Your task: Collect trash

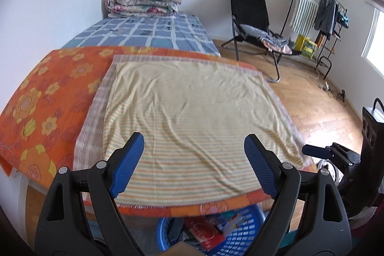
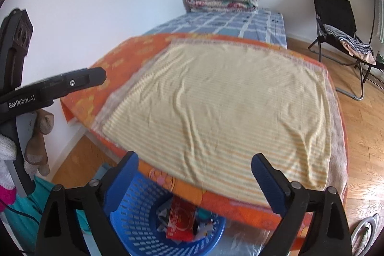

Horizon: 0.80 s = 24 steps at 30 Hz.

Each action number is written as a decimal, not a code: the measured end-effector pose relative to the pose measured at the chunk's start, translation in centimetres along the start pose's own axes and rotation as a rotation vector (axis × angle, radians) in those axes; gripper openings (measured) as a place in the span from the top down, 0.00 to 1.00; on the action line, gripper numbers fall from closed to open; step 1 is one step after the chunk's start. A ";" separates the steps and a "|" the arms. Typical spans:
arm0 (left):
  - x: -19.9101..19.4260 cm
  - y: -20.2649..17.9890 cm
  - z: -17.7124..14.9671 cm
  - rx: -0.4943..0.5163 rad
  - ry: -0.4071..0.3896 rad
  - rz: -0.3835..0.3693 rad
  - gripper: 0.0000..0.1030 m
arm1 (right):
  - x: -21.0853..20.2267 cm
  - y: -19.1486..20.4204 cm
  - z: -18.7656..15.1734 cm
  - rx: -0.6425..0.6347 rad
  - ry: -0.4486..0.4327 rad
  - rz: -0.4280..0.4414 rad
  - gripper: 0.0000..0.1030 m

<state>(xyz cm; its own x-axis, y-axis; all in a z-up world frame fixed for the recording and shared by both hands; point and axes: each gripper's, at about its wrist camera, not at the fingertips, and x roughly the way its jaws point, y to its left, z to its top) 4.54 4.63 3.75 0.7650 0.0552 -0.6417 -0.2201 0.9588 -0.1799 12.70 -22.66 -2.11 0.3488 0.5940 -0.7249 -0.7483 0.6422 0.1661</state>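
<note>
Blue plastic: we logged the basket point(image 2: 168, 220) on the floor, tucked partly under the near edge of the table point(image 2: 240, 203).
Contents: we noted a red packet point(image 2: 180, 220) and mixed scraps, the trash already inside.
Table top: we found only the striped cloth point(image 1: 192, 124) over an orange floral cover point(image 1: 48, 100); no loose trash showed on it.
Left gripper point(image 1: 194, 164): fingers spread wide, nothing between them.
Right gripper point(image 2: 194, 184): fingers likewise wide and empty.
Bearing: we placed the basket below and slightly ahead of both pairs of fingers, its mouth facing up.
Nearer hand: in our judgement the right, since its view looked more directly into the basket.
Remaining trash: we could not tell where any lay.
</note>
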 end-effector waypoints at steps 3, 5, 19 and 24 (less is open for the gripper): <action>-0.4 -0.1 1.1 -0.005 -0.032 -0.003 0.10 | -0.8 -0.8 1.1 0.031 -0.043 0.002 0.00; -0.8 -0.2 1.7 -0.010 -0.064 -0.001 0.08 | -1.1 -1.4 1.8 0.052 -0.068 0.000 0.00; 0.1 -0.9 2.1 -0.030 -0.066 0.000 0.03 | -0.6 -4.2 3.7 0.144 -0.114 0.029 0.00; 0.7 -1.5 1.8 -0.019 -0.042 0.009 0.03 | -0.1 -5.6 4.0 0.180 -0.116 0.013 0.00</action>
<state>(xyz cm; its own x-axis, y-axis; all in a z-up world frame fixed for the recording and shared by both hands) 6.52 3.69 4.91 0.7877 0.0756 -0.6114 -0.2378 0.9529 -0.1885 19.17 -24.38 -0.31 0.4105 0.6480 -0.6416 -0.6436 0.7043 0.2996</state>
